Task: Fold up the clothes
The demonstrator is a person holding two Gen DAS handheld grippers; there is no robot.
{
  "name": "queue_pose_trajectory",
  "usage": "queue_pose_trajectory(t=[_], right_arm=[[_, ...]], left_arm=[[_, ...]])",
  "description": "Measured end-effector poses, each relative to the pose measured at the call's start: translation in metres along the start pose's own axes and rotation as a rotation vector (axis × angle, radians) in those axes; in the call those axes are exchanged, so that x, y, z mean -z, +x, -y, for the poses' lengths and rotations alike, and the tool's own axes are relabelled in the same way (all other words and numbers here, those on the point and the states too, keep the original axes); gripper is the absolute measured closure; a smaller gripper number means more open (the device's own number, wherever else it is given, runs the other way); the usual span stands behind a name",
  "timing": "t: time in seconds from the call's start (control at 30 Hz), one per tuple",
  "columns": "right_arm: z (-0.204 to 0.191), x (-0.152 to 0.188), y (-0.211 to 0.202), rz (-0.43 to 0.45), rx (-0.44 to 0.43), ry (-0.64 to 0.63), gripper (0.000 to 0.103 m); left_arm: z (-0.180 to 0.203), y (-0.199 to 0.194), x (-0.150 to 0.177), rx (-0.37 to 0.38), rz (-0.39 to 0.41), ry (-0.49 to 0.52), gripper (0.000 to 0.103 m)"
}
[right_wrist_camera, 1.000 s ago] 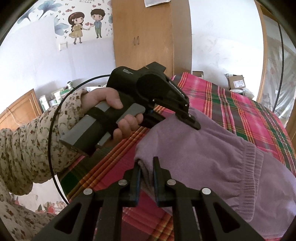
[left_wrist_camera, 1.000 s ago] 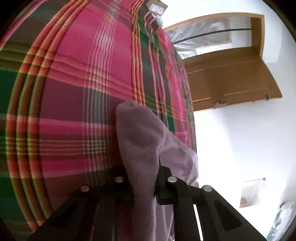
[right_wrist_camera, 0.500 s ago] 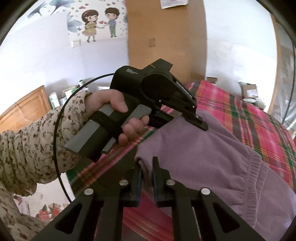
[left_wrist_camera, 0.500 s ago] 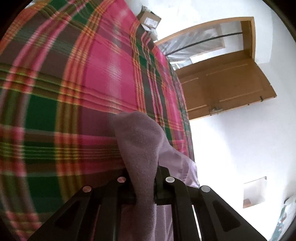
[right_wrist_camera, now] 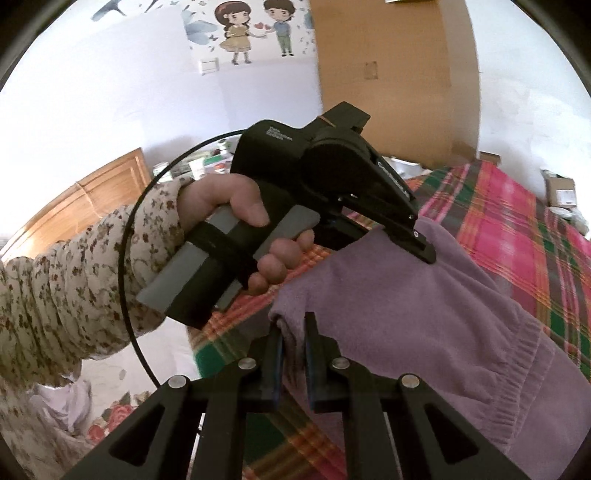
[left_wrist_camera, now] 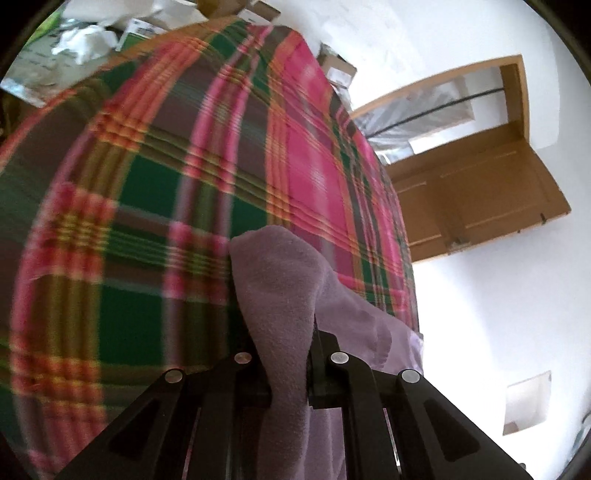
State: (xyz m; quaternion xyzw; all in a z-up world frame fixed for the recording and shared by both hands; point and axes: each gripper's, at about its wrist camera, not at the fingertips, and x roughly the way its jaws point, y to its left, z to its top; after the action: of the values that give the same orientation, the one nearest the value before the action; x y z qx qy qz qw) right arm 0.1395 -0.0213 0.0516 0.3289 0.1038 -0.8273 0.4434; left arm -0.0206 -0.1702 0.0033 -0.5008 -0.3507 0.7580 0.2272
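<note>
A lilac fleece garment with a ribbed band is held up over the plaid bed cover. My right gripper is shut on one corner of its edge. Across from it, the left gripper, held in a hand with a floral sleeve, pinches the other corner. In the left wrist view the left gripper is shut on a fold of the lilac garment, which bulges out past the fingers and hides their tips. The plaid cover fills the space beyond.
A wooden door stands open past the bed's far edge. Boxes and bags pile up at the bed's far end. A wooden wardrobe and a low wooden cabinet line the wall behind the left hand.
Both grippers have kept their hold on the garment. The left wrist view has swung so more of the bed's far end and its clutter shows; the right view has panned slightly left.
</note>
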Motion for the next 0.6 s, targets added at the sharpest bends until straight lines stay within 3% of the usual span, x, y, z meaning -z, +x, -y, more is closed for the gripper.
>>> queue_pose_trajectory(t=[0.3, 0.37, 0.43, 0.5, 0.6], right_arm=[[0.003, 0.003, 0.027, -0.078, -0.051, 0.045, 0.089], [0.008, 0.002, 0.027, -0.082, -0.063, 0.064, 0.088], [0.013, 0.002, 0.021, -0.070, -0.073, 0.088, 0.084], [0.020, 0.002, 0.010, -0.046, -0.077, 0.120, 0.069], [0.035, 0.005, -0.014, -0.002, -0.084, 0.169, 0.066]], left_arm=[[-0.013, -0.001, 0.005, -0.035, 0.008, -0.002, 0.090], [-0.010, -0.005, 0.007, -0.055, 0.014, 0.013, 0.083], [-0.009, -0.012, 0.009, -0.075, 0.030, 0.021, 0.082], [-0.010, -0.022, 0.012, -0.080, 0.054, 0.019, 0.082], [-0.006, -0.036, 0.019, -0.122, 0.097, 0.028, 0.079]])
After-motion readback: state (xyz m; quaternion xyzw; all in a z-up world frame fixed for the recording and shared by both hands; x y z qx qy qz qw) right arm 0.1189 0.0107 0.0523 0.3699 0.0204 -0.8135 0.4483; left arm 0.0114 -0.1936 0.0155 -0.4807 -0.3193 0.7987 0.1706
